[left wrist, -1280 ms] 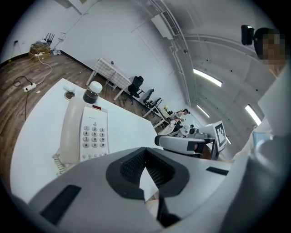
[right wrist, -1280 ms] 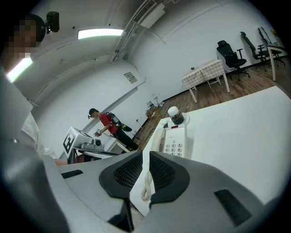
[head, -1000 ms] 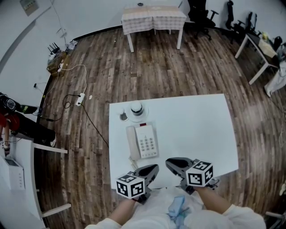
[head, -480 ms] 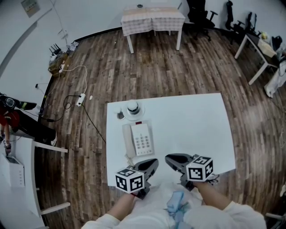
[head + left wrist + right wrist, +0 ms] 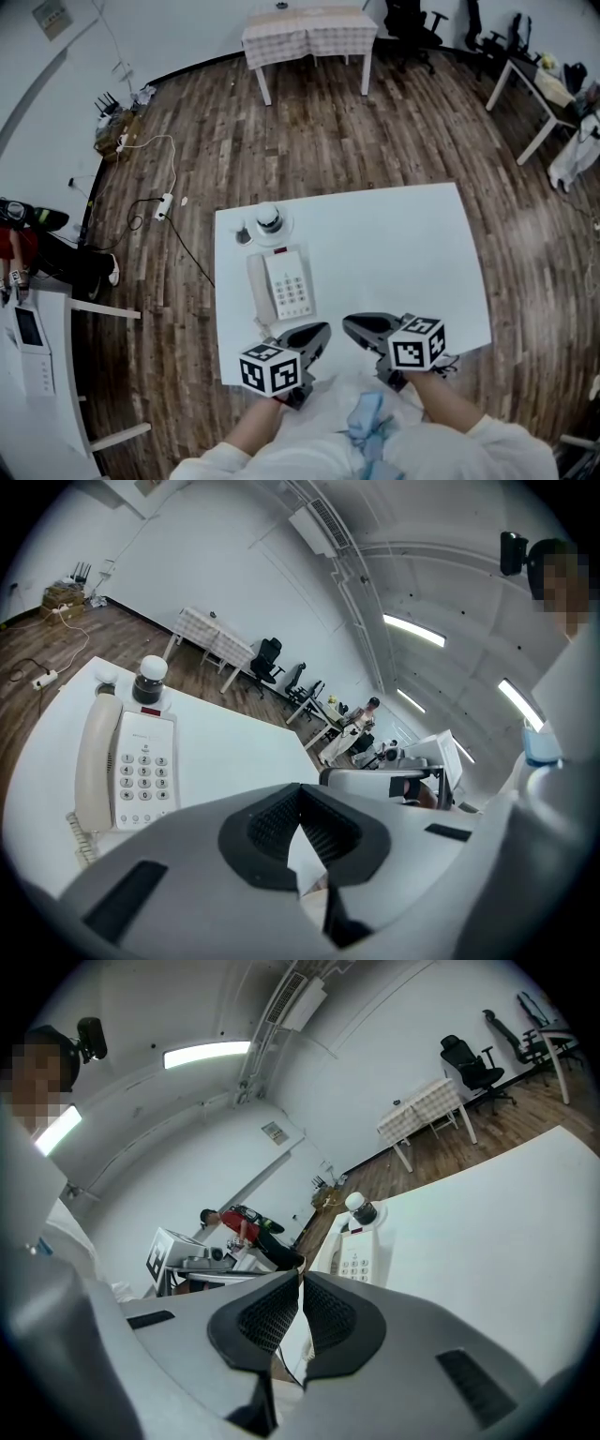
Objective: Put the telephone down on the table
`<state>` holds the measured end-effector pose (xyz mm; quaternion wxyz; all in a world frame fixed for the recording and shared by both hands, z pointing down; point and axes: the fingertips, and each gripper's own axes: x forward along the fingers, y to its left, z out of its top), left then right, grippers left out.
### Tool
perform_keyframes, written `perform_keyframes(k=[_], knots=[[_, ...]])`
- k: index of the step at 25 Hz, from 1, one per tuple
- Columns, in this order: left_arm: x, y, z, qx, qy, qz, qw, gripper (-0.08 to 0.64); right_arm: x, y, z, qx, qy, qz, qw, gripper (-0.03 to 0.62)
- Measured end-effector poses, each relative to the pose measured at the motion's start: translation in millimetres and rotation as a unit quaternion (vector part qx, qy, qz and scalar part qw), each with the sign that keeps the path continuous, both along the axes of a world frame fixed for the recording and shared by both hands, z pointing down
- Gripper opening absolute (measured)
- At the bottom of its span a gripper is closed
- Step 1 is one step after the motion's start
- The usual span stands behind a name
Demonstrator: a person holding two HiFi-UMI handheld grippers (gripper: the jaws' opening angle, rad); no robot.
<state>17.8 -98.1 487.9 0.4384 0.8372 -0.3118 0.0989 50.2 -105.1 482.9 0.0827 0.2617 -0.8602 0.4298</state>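
A white desk telephone (image 5: 281,285) lies flat on the left part of the white table (image 5: 403,253), its handset (image 5: 257,290) resting in the cradle on its left side. In the left gripper view the telephone (image 5: 141,771) sits ahead to the left, and in the right gripper view the telephone (image 5: 356,1262) is small beyond the jaws. My left gripper (image 5: 321,330) hovers at the table's near edge, shut and empty, just right of the phone's near end. My right gripper (image 5: 349,324) hangs beside it with its jaws closing the last bit, nothing between them.
A dark-capped white jar on a saucer (image 5: 269,222) and a small grey object (image 5: 242,235) stand behind the phone. A power strip with cables (image 5: 164,204) lies on the wood floor at left. A cloth-covered table (image 5: 305,33) stands at the back, and a white desk (image 5: 37,347) at far left.
The table and telephone have drifted up and left in the head view. Both grippers stay side by side at the near edge, shifted slightly upward with them.
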Motion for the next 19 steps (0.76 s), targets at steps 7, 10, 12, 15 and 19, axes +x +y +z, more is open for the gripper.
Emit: perform_keyframes(k=[7, 10, 12, 15, 19], knots=[[10, 2, -2, -0.001, 0.001, 0.005, 1.0, 0.001, 13, 0, -4, 0.001, -0.001, 0.009, 1.0, 0.041], [11, 1, -2, -0.001, 0.001, 0.005, 1.0, 0.0, 15, -1, -3, 0.0, -0.001, 0.012, 1.0, 0.041], [12, 1, -2, -0.002, 0.001, 0.006, 1.0, 0.0, 16, -1, -3, 0.0, -0.001, 0.013, 1.0, 0.041], [13, 1, -2, -0.003, 0.001, 0.006, 1.0, 0.0, 16, 0, -3, -0.001, -0.002, 0.013, 1.0, 0.041], [14, 1, 0, -0.003, 0.002, 0.006, 1.0, 0.0, 17, 0, -1, -0.001, -0.002, 0.013, 1.0, 0.041]])
